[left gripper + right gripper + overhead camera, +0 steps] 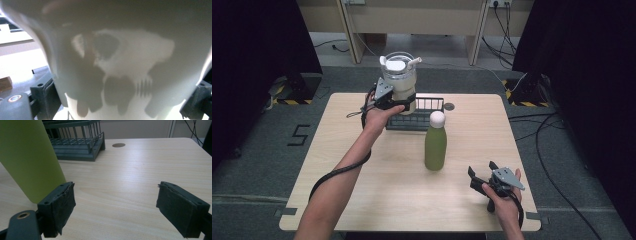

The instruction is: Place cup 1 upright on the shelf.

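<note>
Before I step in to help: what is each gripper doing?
Left gripper: closed on the white jug.
Right gripper: open, holding nothing.

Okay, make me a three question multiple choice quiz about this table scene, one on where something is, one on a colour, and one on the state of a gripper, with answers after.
1. Where does the green bottle stand?
A. inside the wire basket
B. on the table in front of the wire basket
C. on the floor

2. What colour is the bottle's cap?
A. white
B. red
C. black

3. What is the left gripper doing?
A. lying open on the table
B. gripping the green bottle
C. holding the pale jug above the basket

Answers: 1 B, it stands upright on the table just in front of the wire basket. 2 A, the rounded top is white. 3 C, its jaws clamp the pale jug, lifted over the basket.
</note>
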A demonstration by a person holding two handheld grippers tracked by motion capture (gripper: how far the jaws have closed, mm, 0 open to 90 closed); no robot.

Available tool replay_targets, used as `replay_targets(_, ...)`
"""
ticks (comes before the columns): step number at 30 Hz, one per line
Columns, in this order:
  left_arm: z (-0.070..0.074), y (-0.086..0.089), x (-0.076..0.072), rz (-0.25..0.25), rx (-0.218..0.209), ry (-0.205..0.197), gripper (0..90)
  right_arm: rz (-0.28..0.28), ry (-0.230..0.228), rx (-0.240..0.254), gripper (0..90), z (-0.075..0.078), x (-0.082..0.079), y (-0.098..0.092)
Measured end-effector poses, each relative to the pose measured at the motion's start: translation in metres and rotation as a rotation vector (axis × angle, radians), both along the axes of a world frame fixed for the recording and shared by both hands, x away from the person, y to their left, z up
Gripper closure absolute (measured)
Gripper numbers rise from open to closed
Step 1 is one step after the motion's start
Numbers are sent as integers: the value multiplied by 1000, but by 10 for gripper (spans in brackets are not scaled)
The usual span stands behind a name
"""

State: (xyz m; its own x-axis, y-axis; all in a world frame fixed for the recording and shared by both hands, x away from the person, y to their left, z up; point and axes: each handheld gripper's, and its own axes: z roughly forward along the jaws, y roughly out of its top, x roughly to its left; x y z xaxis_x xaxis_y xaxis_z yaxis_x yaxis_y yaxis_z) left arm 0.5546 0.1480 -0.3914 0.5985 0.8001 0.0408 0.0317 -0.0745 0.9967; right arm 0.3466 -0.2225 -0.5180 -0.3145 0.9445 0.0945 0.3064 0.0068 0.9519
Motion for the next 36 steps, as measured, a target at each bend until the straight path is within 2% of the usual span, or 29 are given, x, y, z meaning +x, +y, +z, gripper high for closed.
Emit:
replay_targets(11,2,0,9,15,-4,10,104,-3,1,3,149,1,0,-1)
replay_targets(36,-5,0,27,54,12,37,104,-4,0,-3,149,0,0,-3)
